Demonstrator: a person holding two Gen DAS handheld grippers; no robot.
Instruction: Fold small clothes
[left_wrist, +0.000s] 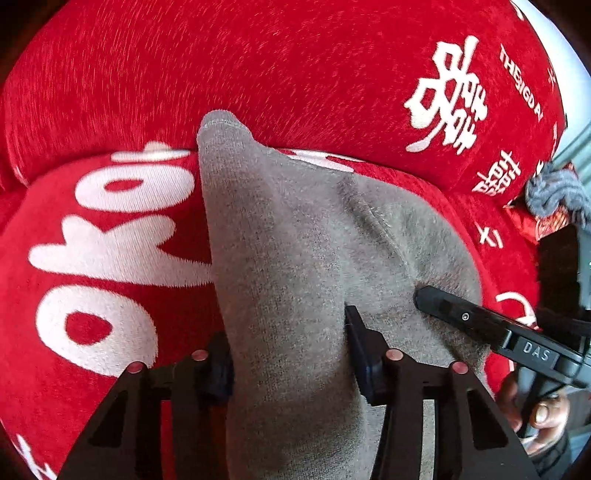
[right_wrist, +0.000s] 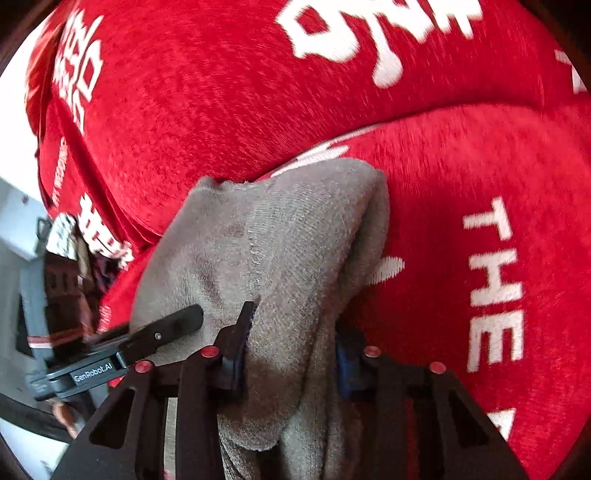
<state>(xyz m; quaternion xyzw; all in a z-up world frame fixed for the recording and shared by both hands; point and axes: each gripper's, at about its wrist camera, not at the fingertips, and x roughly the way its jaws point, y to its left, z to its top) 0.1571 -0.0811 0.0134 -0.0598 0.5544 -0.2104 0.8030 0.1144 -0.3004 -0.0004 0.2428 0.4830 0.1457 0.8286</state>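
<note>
A small grey fleecy garment (left_wrist: 295, 240) lies bunched on a red cover (left_wrist: 110, 92) printed with white lettering. In the left wrist view my left gripper (left_wrist: 291, 365) is shut on the garment's near part, and the cloth fills the gap between its pads. One black finger (left_wrist: 461, 315) of my right gripper rests on the garment's right side. In the right wrist view my right gripper (right_wrist: 290, 358) is shut on a thick fold of the same garment (right_wrist: 295, 229). A finger (right_wrist: 166, 328) of the left gripper touches the cloth at the left.
The red cover (right_wrist: 443, 184) runs over a back cushion and a seat with a crease between them. Another grey crumpled cloth (left_wrist: 554, 195) sits on a red patterned thing at the far right. A person's hand (left_wrist: 543, 413) holds the right gripper's handle.
</note>
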